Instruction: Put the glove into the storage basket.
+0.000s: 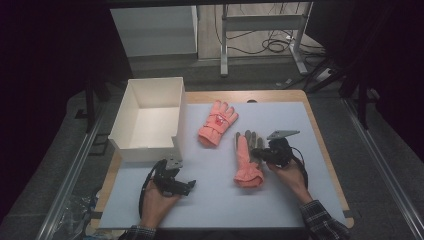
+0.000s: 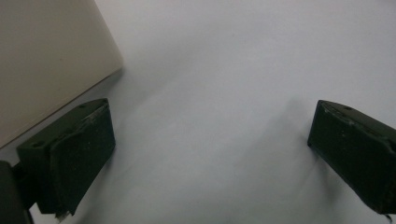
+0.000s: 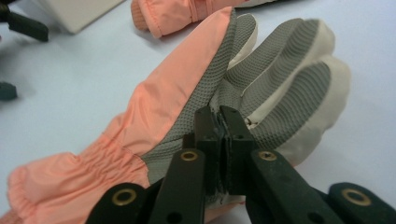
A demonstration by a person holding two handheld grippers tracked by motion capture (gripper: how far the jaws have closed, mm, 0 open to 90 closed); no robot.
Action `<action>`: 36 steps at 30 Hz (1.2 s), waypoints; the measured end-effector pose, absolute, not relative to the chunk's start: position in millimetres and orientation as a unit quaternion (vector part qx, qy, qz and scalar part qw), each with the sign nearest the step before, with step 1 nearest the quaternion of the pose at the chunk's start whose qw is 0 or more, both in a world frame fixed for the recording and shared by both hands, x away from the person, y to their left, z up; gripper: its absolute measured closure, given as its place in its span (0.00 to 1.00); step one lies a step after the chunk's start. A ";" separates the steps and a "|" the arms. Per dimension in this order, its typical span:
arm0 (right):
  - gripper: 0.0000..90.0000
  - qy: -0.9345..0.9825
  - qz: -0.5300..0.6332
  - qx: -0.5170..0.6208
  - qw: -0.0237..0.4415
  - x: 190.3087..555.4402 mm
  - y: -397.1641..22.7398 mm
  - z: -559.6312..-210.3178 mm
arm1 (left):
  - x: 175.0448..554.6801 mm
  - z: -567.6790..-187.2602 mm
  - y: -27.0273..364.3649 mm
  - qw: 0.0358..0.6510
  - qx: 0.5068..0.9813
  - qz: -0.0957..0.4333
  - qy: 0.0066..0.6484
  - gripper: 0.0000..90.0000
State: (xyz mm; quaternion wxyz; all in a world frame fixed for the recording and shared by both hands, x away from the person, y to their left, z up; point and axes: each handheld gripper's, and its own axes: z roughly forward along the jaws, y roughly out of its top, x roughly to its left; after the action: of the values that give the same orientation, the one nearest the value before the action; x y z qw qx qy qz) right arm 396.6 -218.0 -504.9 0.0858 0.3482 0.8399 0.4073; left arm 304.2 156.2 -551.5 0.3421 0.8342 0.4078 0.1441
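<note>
On the white tabletop (image 1: 210,200), the right hand-held gripper (image 3: 219,116) has its jaws pinched together against the near orange glove's (image 1: 246,160) grey palm. Left hand-held gripper (image 2: 210,154), jaws wide apart, rests beside the white box (image 1: 150,120).

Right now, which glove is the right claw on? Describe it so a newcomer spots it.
Start at the white box on the table's far left. Two orange gloves lie to its right; take the nearer glove, beside the right claw. Its grey gripping palm faces up, while the far glove shows its orange back.
</note>
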 end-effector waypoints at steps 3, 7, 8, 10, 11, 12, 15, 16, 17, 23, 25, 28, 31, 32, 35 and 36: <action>0.86 0.845 0.394 0.347 0.103 396.6 -218.2 -501.0 | 304.2 -551.5 156.2 0.342 0.834 0.144 0.408 0.01; 0.82 0.842 0.397 0.349 0.113 399.9 -222.5 -490.8 | 304.2 -551.5 156.2 0.342 0.834 0.144 0.408 0.01; 0.80 0.839 0.400 0.351 0.112 401.3 -224.0 -487.8 | 304.2 -551.5 156.2 0.342 0.834 0.144 0.408 0.01; 0.78 0.835 0.404 0.354 0.117 404.4 -225.8 -482.5 | 304.2 -551.5 156.2 0.342 0.834 0.144 0.408 0.01; 0.77 0.834 0.405 0.355 0.120 405.8 -226.0 -479.8 | 304.2 -551.5 156.2 0.342 0.834 0.144 0.408 0.01; 0.75 0.832 0.408 0.356 0.120 407.2 -225.6 -477.5 | 304.2 -551.5 156.2 0.342 0.834 0.144 0.408 0.01; 0.72 0.831 0.411 0.354 0.125 411.4 -221.9 -471.1 | 304.2 -551.5 156.2 0.342 0.834 0.144 0.408 0.01; 0.72 0.830 0.413 0.352 0.125 413.1 -220.0 -469.3 | 304.2 -551.5 156.2 0.342 0.834 0.144 0.408 0.01; 0.70 0.830 0.415 0.352 0.124 415.1 -217.5 -467.2 | 304.2 -551.5 156.2 0.342 0.834 0.144 0.408 0.01; 0.61 0.828 0.422 0.351 0.117 425.9 -203.2 -461.3 | 304.2 -551.5 156.2 0.342 0.834 0.144 0.408 0.01; 0.59 0.827 0.424 0.352 0.114 429.9 -198.6 -459.8 | 304.2 -551.5 156.2 0.342 0.834 0.144 0.408 0.01; 0.55 0.826 0.425 0.354 0.109 435.4 -191.1 -458.0 | 304.2 -551.5 156.2 0.342 0.834 0.144 0.408 0.01; 0.55 0.827 0.425 0.353 0.107 440.4 -183.0 -456.0 | 304.2 -551.5 156.2 0.342 0.834 0.144 0.408 0.01; 0.55 0.828 0.422 0.351 0.110 441.9 -180.2 -455.1 | 304.2 -551.5 156.2 0.342 0.834 0.144 0.408 0.01; 0.55 0.830 0.421 0.347 0.115 446.0 -171.4 -452.2 | 304.2 -551.5 156.2 0.342 0.834 0.144 0.408 0.01; 0.55 0.831 0.422 0.345 0.116 447.4 -168.4 -451.2 | 304.2 -551.5 156.2 0.342 0.834 0.144 0.408 0.01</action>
State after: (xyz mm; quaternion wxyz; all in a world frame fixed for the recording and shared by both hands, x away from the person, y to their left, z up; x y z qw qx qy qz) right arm 447.4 -168.4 -451.2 0.1165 0.3447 0.8306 0.4215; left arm 304.2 156.2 -551.5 0.3421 0.8343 0.4077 0.1438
